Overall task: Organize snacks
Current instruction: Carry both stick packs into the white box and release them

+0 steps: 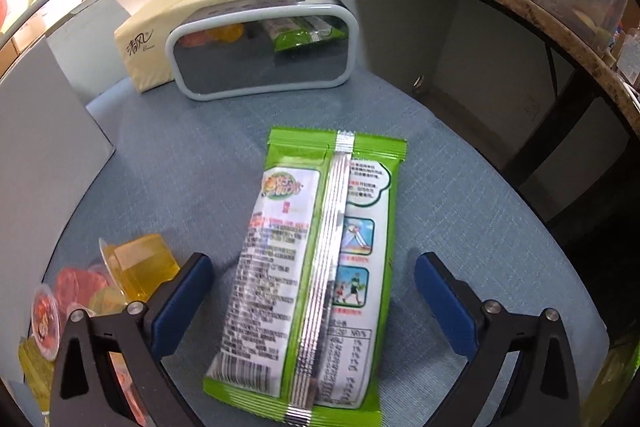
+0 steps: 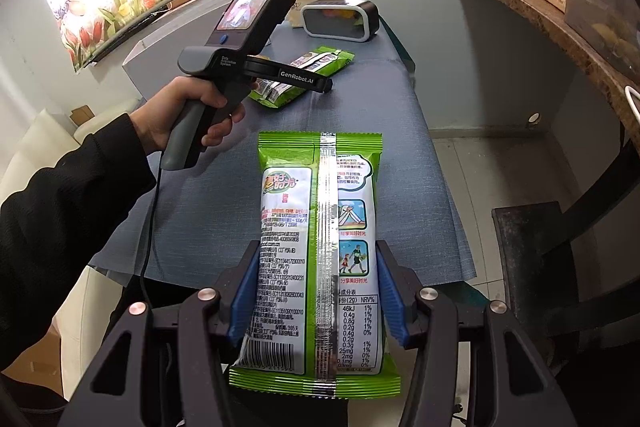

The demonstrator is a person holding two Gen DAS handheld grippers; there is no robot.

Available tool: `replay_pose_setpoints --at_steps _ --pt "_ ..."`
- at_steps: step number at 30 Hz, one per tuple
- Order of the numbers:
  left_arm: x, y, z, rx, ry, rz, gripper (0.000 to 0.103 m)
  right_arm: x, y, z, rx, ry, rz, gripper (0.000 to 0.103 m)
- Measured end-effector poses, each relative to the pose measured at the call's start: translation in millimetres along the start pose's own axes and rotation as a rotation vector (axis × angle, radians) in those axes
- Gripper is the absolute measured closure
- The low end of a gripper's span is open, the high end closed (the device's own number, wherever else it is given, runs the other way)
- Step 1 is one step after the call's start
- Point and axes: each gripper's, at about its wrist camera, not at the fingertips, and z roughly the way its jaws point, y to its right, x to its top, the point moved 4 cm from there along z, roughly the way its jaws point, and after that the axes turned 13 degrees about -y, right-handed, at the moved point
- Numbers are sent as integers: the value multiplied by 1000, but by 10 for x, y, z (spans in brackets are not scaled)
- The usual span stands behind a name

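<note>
**One packet clamped, a second lined up for the grab**

Nearest to where I stood, the right gripper (image 2: 316, 303) had its blue pads pressed against the two long edges of a green snack packet (image 2: 320, 251), seam side up. Gripped across its width near the bottom end, the packet stuck out stiff ahead of the claw over the near end of the blue cloth-covered table (image 2: 404, 131), which I took as a way to carry it flat without crumpling it.

Further along the table, the person's left hand (image 2: 192, 119) held the left gripper (image 1: 314, 301) tilted down over a second green packet (image 1: 316, 267). Its jaws stood spread wide, one pad on either side of that packet and neither touching it. The packet lay flat on the cloth, seam up, so the claw seemed to be straddling it for a pinch across the width, like the right one's. Just to its left sat a cluster of small jelly cups (image 1: 132, 267), yellow and red, not yet sorted.

At the far end stood a pale-rimmed box (image 1: 264, 51) beside a tissue pack (image 1: 160, 39). Its glossy dark face showed green and orange shapes, whether contents or reflection I could not tell. I guessed it was where the snacks were headed.
</note>
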Motion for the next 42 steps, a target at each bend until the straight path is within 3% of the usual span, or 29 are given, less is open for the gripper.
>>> replay_pose_setpoints --at_steps 5,7,9,20,26,30,36,42 --pt "23 -50 5 8 7 -10 4 12 17 -7 1 0 8 45" --pt "54 -77 -59 12 27 -9 36 19 11 -12 6 1 9 45" --pt "60 -82 -85 17 12 -18 40 24 3 -12 5 4 8 45" --pt "-126 13 -374 20 46 -9 43 10 14 -60 13 17 4 45" --pt "-330 -193 -1010 33 130 -96 42 103 -17 -116 17 42 -19 45" --pt "-511 -627 -1552 57 194 -223 42 395 -108 -131 18 67 -73 45" --pt "-782 -1465 -2320 147 270 -366 41 1203 -435 -56 28 130 -183 45" --pt "-939 -2136 -2554 200 308 -454 41 2218 -1057 -3 57 205 -279 45"
